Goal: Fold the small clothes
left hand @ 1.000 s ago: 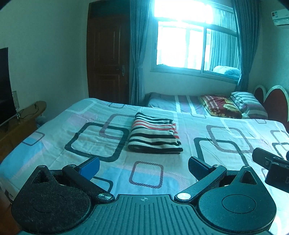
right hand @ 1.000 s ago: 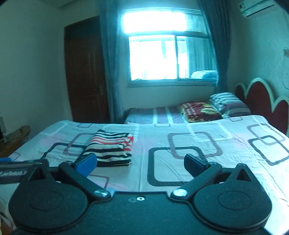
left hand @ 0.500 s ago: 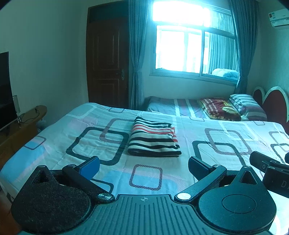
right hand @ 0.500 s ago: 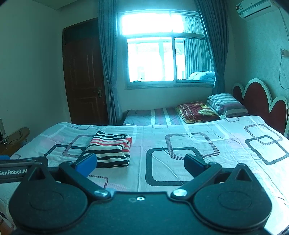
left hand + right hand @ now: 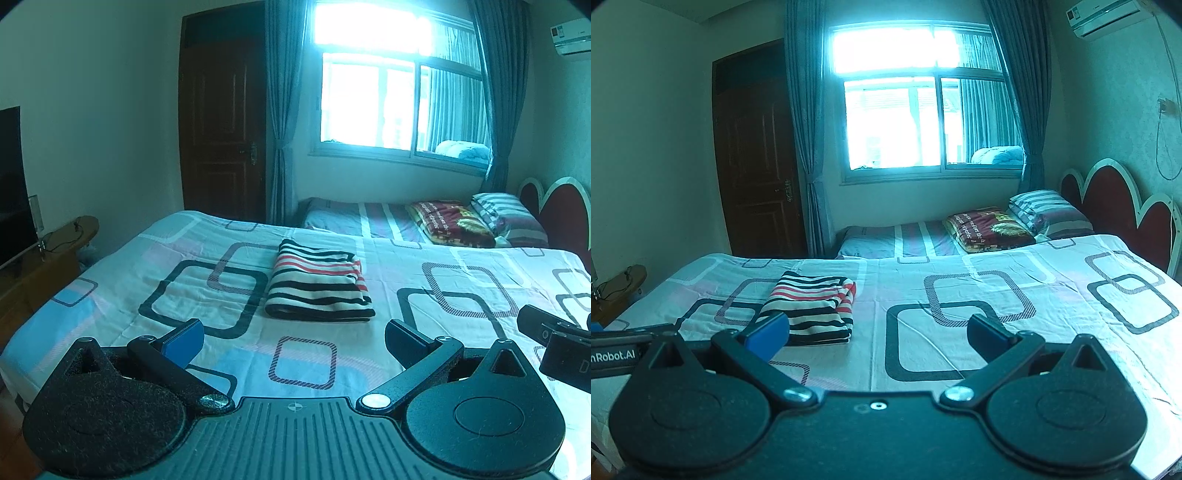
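A folded garment with black, white and red stripes (image 5: 317, 286) lies flat on the patterned bed sheet (image 5: 199, 280). It also shows in the right wrist view (image 5: 812, 308), left of centre. My left gripper (image 5: 293, 341) is open and empty, held above the near part of the bed, short of the garment. My right gripper (image 5: 875, 336) is open and empty, to the right of the garment and nearer than it. The right gripper's body (image 5: 554, 343) shows at the right edge of the left wrist view.
A second bed with a red blanket (image 5: 450, 223) and a striped pillow (image 5: 506, 214) stands under the window. A red headboard (image 5: 1119, 206) is at the right. A wooden TV stand (image 5: 40, 266) is at the left. A dark door (image 5: 225, 129) is behind.
Both grippers have risen and pulled back a little from the bed, so more of the room shows. The folded garment has not moved. Both grippers stay open.
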`<act>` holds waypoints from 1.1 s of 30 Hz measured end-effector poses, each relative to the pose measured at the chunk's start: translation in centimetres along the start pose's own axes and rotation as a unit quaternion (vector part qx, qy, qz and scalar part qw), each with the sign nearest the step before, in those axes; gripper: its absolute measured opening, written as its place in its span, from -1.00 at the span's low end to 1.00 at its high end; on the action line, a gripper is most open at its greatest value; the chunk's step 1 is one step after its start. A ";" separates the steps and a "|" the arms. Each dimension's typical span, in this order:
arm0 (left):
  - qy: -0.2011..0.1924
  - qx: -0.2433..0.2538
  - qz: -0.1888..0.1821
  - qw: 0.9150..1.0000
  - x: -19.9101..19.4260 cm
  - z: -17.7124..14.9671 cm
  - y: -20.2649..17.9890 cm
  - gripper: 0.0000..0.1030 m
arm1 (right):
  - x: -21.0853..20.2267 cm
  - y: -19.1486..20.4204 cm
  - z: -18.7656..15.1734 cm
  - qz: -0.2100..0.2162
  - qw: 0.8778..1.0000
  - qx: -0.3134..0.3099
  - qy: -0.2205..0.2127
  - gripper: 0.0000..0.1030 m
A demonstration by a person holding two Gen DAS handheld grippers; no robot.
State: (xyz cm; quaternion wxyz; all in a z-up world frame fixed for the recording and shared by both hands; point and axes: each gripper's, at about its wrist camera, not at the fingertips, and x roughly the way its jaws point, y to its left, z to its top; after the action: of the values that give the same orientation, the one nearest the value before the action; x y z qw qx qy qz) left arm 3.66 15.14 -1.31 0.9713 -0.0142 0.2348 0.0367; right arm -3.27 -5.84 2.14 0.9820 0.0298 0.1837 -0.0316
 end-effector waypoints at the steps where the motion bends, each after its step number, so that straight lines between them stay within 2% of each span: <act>1: 0.000 0.000 0.000 1.000 0.0 0.0 0.0 1.00 | 0.0 0.0 0.0 0.000 1.000 0.001 0.001 0.98; 33: 0.006 0.001 0.004 1.000 0.9 -0.1 -0.2 1.00 | 0.7 -0.4 0.3 0.004 1.000 0.006 0.011 0.98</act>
State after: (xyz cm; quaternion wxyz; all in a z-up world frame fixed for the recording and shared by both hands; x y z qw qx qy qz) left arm 4.43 15.00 -1.83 0.9698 -0.0127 0.2404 0.0406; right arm -2.56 -6.28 2.11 0.9799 0.0368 0.1942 -0.0287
